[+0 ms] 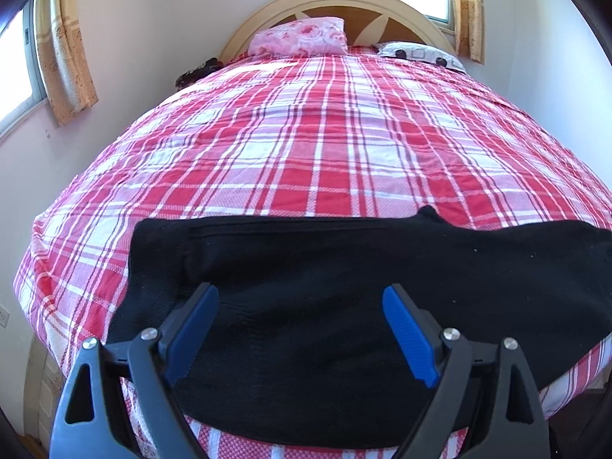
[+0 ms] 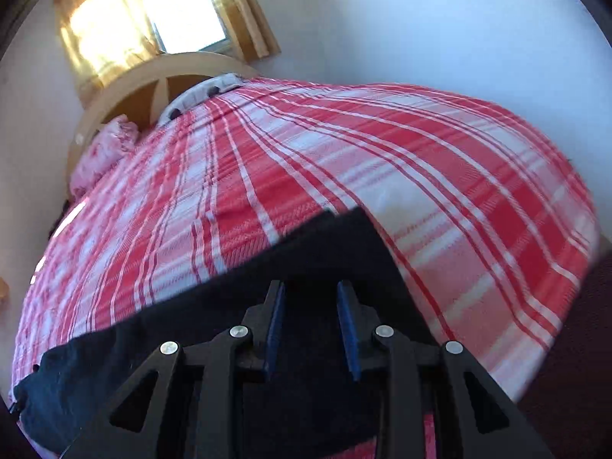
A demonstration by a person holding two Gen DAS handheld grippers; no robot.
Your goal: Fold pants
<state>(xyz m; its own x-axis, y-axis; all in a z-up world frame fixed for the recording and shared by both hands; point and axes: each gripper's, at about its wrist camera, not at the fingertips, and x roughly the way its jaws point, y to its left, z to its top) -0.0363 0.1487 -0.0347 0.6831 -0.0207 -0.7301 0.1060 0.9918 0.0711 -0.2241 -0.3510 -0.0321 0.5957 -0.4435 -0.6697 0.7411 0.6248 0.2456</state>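
Black pants [image 1: 344, 275] lie flat across the near end of a bed with a red and white plaid cover [image 1: 306, 141]. In the left wrist view my left gripper [image 1: 300, 298] hovers over the pants near their left end, its blue pads [image 1: 401, 325] spread wide with nothing pinched between them. In the right wrist view the pants [image 2: 214, 325] run from lower left to a corner near the picture's middle. My right gripper [image 2: 310, 290] is over that end, its jaws narrowed with black cloth filling the gap between the pads [image 2: 346, 321]. That view is smeared by motion.
A curved wooden headboard [image 1: 267, 15] stands at the far end with a pink floral pillow [image 1: 302, 36] and a patterned pillow [image 1: 420, 53]. Curtained windows [image 2: 179, 7] are behind it and on the left wall. The bed's right edge [image 2: 566, 267] drops to a dark floor.
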